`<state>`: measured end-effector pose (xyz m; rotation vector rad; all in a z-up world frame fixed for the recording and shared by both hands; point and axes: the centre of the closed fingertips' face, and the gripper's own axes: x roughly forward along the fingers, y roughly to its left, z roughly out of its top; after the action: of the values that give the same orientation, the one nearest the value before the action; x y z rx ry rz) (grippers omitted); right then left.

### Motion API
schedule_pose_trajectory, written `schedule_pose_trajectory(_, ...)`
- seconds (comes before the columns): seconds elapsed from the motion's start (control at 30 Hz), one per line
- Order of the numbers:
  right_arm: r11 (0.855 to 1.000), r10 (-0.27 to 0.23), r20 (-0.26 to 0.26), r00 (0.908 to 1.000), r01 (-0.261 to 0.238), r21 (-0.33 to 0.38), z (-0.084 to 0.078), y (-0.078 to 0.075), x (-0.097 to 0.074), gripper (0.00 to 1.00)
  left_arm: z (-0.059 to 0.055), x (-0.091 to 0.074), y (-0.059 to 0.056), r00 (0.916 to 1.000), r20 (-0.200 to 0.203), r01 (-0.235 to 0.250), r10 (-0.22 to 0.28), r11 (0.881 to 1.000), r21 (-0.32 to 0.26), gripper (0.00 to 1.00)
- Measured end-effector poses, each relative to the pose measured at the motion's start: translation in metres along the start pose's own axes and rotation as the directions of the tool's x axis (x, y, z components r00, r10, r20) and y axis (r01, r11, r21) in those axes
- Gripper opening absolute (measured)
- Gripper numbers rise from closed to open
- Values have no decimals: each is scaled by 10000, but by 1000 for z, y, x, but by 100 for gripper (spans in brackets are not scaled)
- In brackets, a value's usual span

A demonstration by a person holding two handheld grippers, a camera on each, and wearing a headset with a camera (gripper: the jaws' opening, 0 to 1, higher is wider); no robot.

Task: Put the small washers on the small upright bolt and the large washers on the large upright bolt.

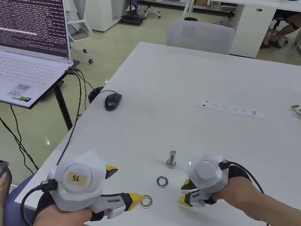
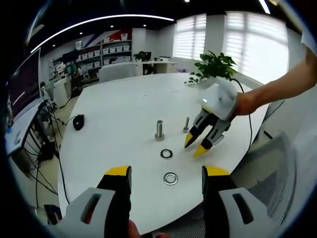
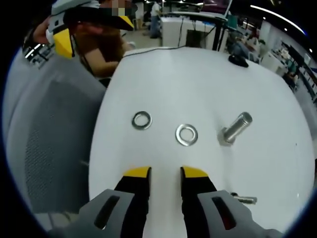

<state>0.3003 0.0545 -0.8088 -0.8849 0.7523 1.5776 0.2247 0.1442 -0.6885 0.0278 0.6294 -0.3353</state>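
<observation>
Two steel washers lie flat on the white table, one (image 1: 162,181) just ahead of the other (image 1: 146,201). The large upright bolt (image 1: 171,159) stands behind them. In the left gripper view a small bolt (image 2: 186,124) stands upright beside the large bolt (image 2: 159,130). My left gripper (image 1: 126,184) is open at the table's near edge, and the nearer washer (image 2: 171,178) lies between its yellow tips. My right gripper (image 1: 185,194) is narrowly open and holds nothing. It points at both washers (image 3: 141,120) (image 3: 186,134), with the large bolt (image 3: 237,127) to their right.
A black mouse (image 1: 113,100) and its cable lie at the table's left side. A white power strip (image 1: 230,108) lies further back on the right. A laptop (image 1: 28,70) sits on a stand left of the table. A grey chair (image 1: 200,35) stands at the far edge.
</observation>
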Motion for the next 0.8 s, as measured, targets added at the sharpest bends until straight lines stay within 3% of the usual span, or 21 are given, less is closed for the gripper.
schedule_pose_trajectory(0.2,9982,395,188,9990,-386,-459,29,16,20,25,-1,-1,0,10000,29,-4,4,10000,-15,57)
schedule_pose_trajectory(0.37,9954,658,127,9978,-647,-699,42,23,35,25,-2,-2,1,10000,34,-13,13,10000,-6,57)
schedule_pose_trajectory(0.63,9863,1037,-57,9946,-1036,-1284,56,32,50,26,-2,-5,2,10000,65,-62,63,10000,-47,57)
schedule_pose_trajectory(0.7,9758,1093,-406,9932,-1150,-1860,54,34,52,27,-2,-5,3,9999,69,-75,75,10000,-32,57)
schedule_pose_trajectory(0.73,9785,1142,-201,9933,-1160,-1706,59,36,52,27,-1,-6,4,9999,77,-91,92,10000,-39,57)
schedule_pose_trajectory(0.8,9651,1114,-723,9911,-1252,-2299,54,34,53,27,-1,-6,5,9999,91,-120,120,9999,-69,57)
